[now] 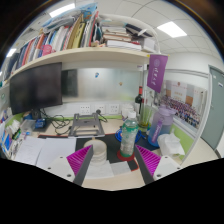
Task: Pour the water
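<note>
Spread pink fingers [93, 158] of the gripper [118, 160] stand empty, the upright water bottle [129, 137] just ahead between them, slightly toward the right finger.

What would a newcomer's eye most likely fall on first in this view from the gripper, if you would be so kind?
Probably the clear plastic bottle standing upright on the cluttered desk, just ahead of the open gripper, whose bright magenta pads frame it from below. Next would come the dark monitor beyond the fingers to the left, and the shelf of books running above it.
</note>
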A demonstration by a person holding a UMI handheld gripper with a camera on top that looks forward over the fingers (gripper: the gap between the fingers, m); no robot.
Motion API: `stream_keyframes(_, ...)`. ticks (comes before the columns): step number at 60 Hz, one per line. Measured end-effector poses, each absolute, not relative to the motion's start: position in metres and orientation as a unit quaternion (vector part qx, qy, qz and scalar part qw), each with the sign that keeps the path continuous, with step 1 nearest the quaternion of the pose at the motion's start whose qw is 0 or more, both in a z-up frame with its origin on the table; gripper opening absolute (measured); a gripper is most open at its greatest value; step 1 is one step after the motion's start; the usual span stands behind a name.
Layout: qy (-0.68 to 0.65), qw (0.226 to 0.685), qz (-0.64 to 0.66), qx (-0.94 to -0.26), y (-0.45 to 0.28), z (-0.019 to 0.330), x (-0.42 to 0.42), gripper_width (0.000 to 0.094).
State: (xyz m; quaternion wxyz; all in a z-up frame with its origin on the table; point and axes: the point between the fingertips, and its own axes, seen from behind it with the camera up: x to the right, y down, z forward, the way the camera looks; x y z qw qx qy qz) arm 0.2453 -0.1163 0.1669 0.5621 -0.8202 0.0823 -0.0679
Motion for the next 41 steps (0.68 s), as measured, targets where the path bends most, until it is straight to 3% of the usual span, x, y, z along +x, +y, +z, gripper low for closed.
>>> stream_keyframes(20, 0.054, 0.604, -0.051, -0.794, -0.140, 0.251, 0.114, 0.0861)
stream_keyframes(41, 0.066, 0.608, -0.036, -0.790, -0.145, 0.268, 0.074, 0.0861)
